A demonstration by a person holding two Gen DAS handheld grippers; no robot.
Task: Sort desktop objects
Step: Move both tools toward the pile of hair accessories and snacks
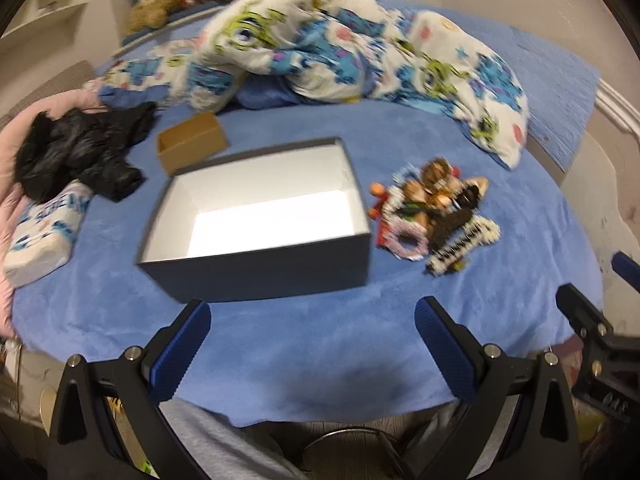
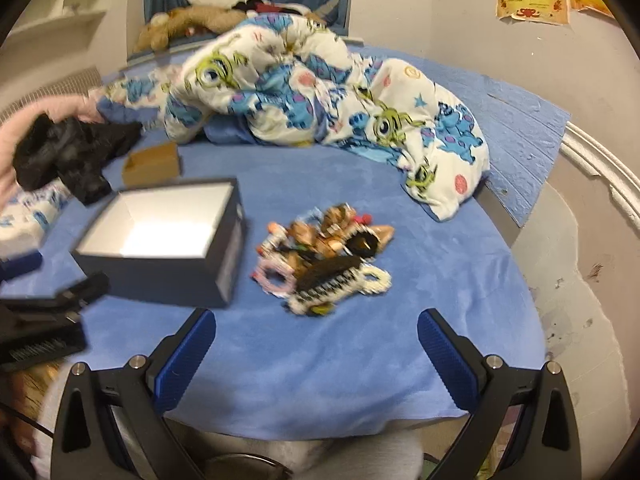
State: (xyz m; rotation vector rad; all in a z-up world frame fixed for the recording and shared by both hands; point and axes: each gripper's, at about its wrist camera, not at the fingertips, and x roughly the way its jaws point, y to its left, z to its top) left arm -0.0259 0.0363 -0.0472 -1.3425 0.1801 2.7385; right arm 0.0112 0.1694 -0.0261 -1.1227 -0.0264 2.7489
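A pile of small hair accessories point(image 1: 436, 216) point(image 2: 326, 254) lies on the blue blanket, with a pink ring clip and a black-and-white claw clip at its front. To its left stands a dark box point(image 1: 256, 268) point(image 2: 160, 276), white inside with nothing in it. Behind that box sits a small brown cardboard box point(image 1: 192, 140) point(image 2: 152, 166). My left gripper point(image 1: 312, 316) hovers open just in front of the dark box. My right gripper point(image 2: 316, 326) hangs open a little short of the pile. Neither holds anything. Each gripper shows at the edge of the other's view.
A crumpled cartoon-print duvet point(image 1: 320, 48) point(image 2: 320, 92) fills the back of the bed. Black clothing point(image 1: 76, 148) point(image 2: 68, 156) and a printed pillow point(image 1: 44, 228) lie at the left. The bed's front edge point(image 1: 320, 412) is just below my fingers. A wall point(image 2: 580, 160) runs along the right.
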